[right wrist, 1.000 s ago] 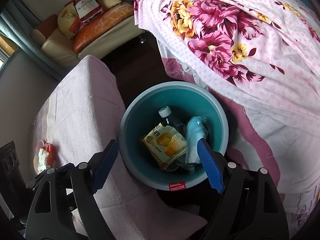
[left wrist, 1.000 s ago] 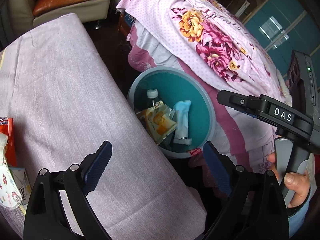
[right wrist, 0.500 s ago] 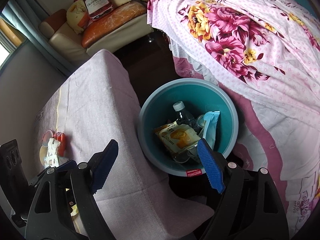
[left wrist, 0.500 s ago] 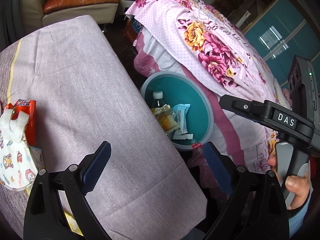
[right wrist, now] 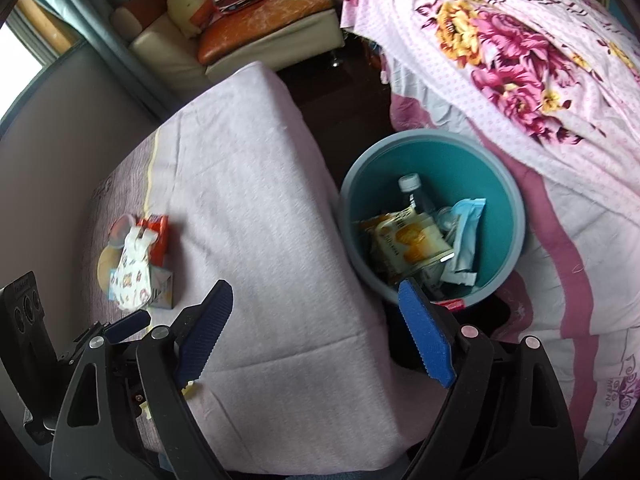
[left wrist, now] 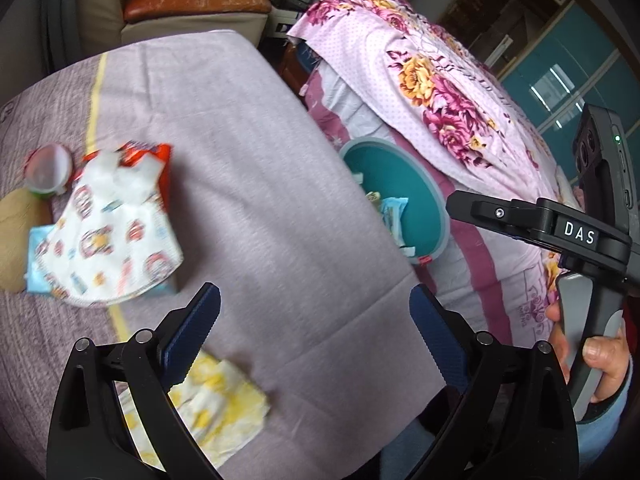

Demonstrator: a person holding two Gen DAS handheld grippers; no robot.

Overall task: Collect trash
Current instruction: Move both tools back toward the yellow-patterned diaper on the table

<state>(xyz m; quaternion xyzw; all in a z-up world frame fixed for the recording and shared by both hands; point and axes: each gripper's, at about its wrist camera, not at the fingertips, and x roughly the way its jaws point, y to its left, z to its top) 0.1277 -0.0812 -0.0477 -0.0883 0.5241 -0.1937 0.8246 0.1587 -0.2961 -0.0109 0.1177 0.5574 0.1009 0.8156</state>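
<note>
A teal trash bin stands on the floor between the lilac-covered table and the bed, holding a bottle, a yellow snack bag and a blue wrapper; its rim also shows in the left wrist view. On the table lie a printed white wrapper over a red packet, a small cup and a yellow-white tissue. My left gripper is open and empty above the table near the tissue. My right gripper is open and empty over the table's edge beside the bin.
The lilac-covered table fills the left. A bed with a floral pink sheet lies right of the bin. A sofa with an orange cushion stands at the back. The right gripper's body shows in the left wrist view.
Both grippers have drawn back from the bin and swung left over the table. The table trash and the yellow tissue have come into the left wrist view. Both stay open.
</note>
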